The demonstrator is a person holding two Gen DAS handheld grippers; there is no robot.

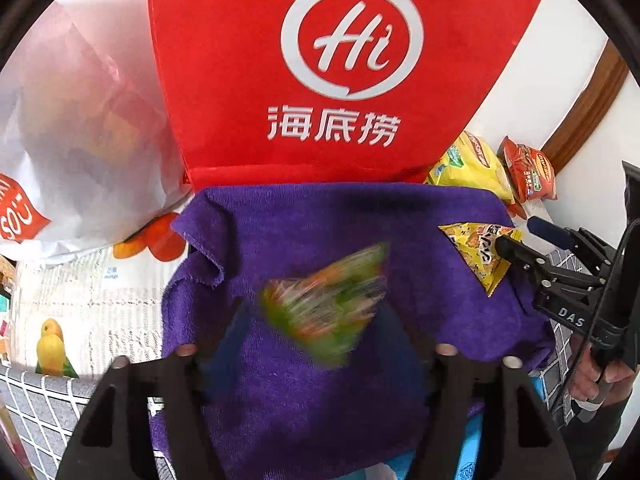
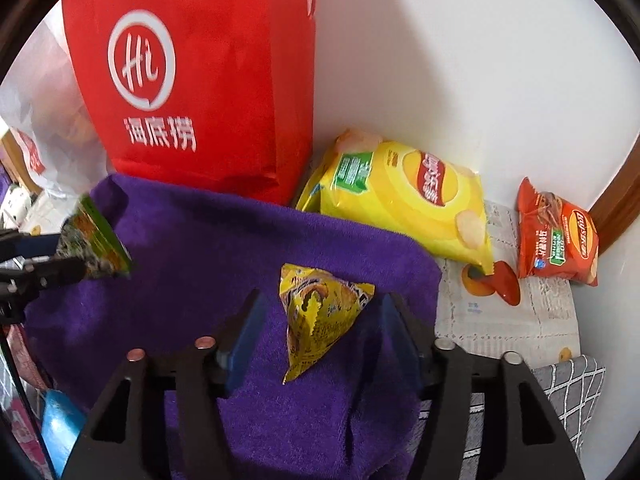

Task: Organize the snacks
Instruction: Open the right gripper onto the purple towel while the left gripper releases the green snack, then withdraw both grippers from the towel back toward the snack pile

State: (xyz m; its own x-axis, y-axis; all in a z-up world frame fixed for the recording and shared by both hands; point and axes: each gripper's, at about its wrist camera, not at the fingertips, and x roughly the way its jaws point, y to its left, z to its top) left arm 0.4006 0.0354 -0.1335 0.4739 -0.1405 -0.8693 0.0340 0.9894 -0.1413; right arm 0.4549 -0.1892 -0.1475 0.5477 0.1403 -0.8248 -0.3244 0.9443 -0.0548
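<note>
A green snack packet (image 1: 328, 304), smeared by motion blur, is between the wide-apart fingers of my left gripper (image 1: 316, 314) above a purple towel (image 1: 300, 400); the pads do not press it. A yellow triangular snack packet (image 2: 316, 320) lies on the purple towel (image 2: 192, 248) between the blue pads of my right gripper (image 2: 322, 300), with a gap on its left side, so that gripper is open too. From the left wrist the right gripper (image 1: 516, 234) reaches in from the right over the yellow packet (image 1: 476, 252). The green packet (image 2: 94, 244) shows at the left gripper's tips.
A red shopping bag (image 1: 340, 60) stands behind the towel, a white plastic bag (image 1: 80, 120) to its left. A large yellow chip bag (image 2: 400, 196) and a small red chip bag (image 2: 556, 236) lie by the white wall. A fruit-print cloth (image 1: 80, 300) covers the surface.
</note>
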